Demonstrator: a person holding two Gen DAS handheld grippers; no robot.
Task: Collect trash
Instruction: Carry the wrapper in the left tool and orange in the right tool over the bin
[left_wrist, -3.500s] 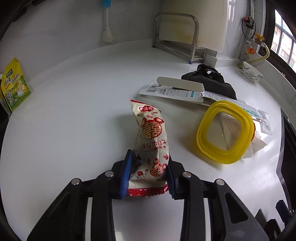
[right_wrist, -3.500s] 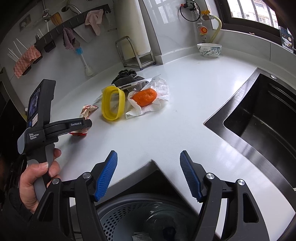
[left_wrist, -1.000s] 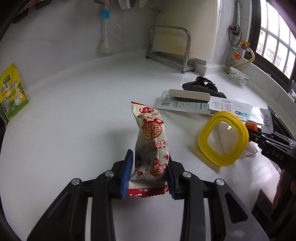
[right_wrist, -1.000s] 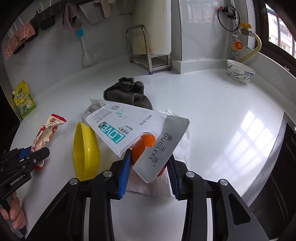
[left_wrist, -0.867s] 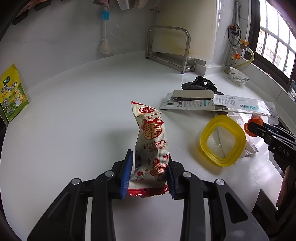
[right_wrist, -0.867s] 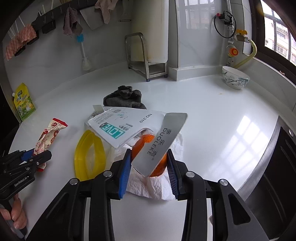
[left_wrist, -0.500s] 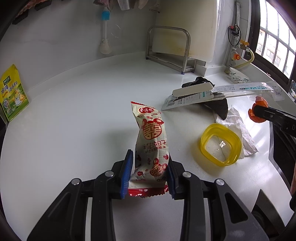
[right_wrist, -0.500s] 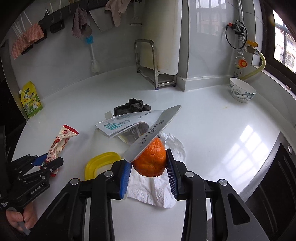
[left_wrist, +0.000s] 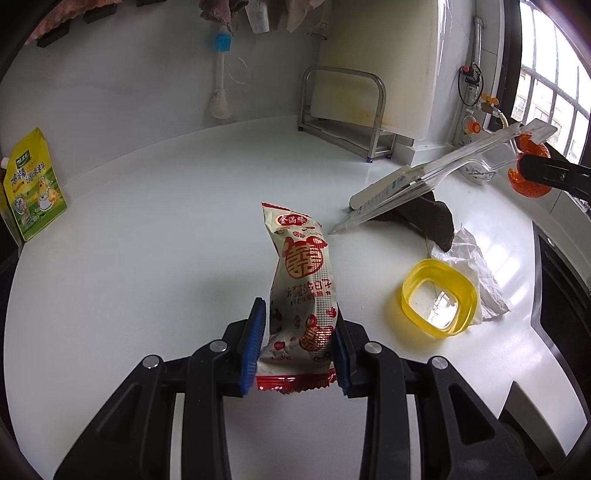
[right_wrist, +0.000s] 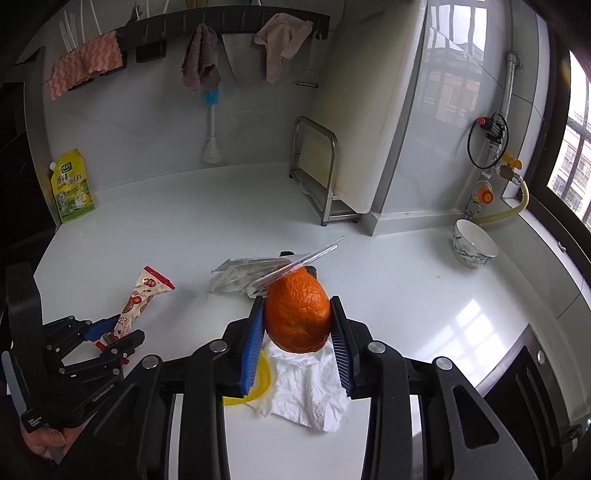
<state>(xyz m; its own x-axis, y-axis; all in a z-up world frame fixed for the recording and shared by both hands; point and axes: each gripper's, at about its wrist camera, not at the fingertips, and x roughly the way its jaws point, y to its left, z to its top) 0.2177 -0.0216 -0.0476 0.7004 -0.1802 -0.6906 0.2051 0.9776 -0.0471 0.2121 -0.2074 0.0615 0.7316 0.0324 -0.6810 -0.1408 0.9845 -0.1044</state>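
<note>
Left tongs (left_wrist: 297, 350) are closed on the lower end of a snack wrapper (left_wrist: 303, 280), which is held upright above the counter (left_wrist: 147, 240); the grip sits low on the pack, so most of it stands free over the pads

Right tongs (right_wrist: 297, 332) are clamped on an orange (right_wrist: 297, 310), lifted clear of the counter. A clear plastic package (left_wrist: 436, 177) is carried up with it: its near end rests on top of the orange, its far end slopes down to the counter next to a dark cloth (left_wrist: 428, 221). Whether the package is actually pinched or only riding on the fruit cannot be told

Left behind on the counter: a crumpled tissue (right_wrist: 310, 384) directly below the orange, and a yellow ring (left_wrist: 437, 308) overlapping its edge. A green pouch (left_wrist: 33, 184) leans at the far wall, a bowl (right_wrist: 472, 247) stands near the window

Judged state: two trash items are in hand at once, one per tongs, probably so that both can be dumped in one trip; no bin is in view now. Tissue and package are probably trash not yet collected; ring unclear

Risk: the package is balanced, not secured, and could slide off or drag the cloth if the orange is moved fast. The orange is round and held only at its sides, so it may roll out of the pads if tilted
</note>
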